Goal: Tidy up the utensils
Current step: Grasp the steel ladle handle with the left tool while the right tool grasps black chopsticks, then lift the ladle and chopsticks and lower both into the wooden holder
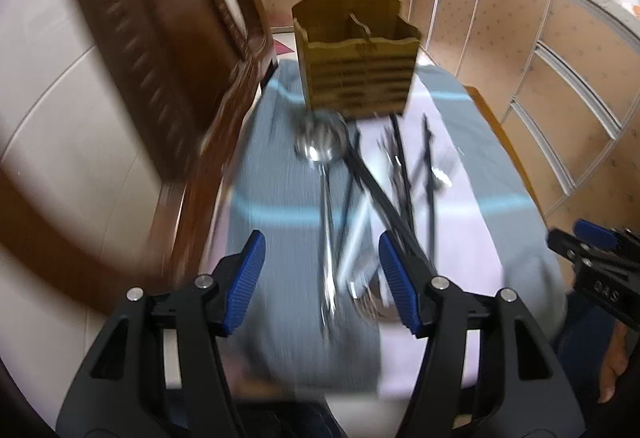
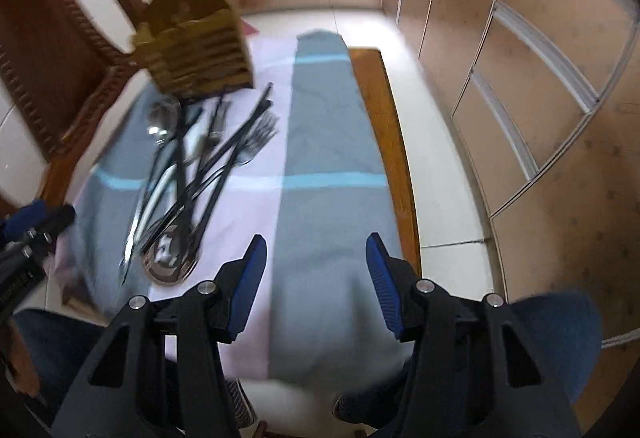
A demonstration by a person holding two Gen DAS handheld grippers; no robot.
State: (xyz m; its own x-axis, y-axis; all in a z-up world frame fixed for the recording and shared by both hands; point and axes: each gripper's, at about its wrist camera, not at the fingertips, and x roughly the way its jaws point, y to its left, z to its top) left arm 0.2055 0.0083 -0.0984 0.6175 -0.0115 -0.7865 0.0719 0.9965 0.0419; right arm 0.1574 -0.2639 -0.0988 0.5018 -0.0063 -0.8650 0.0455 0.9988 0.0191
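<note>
The left gripper (image 1: 322,280) has its jaws spread wide and holds nothing. It hangs above the near end of the utensil pile (image 1: 360,190), which fills the middle of its view on the striped cloth (image 1: 280,166). Behind the pile, at upper centre, stands the wooden holder (image 1: 356,70). The right gripper (image 2: 316,278) is likewise wide and empty, over bare cloth; the pile lies to its left, the holder at upper left.
</note>
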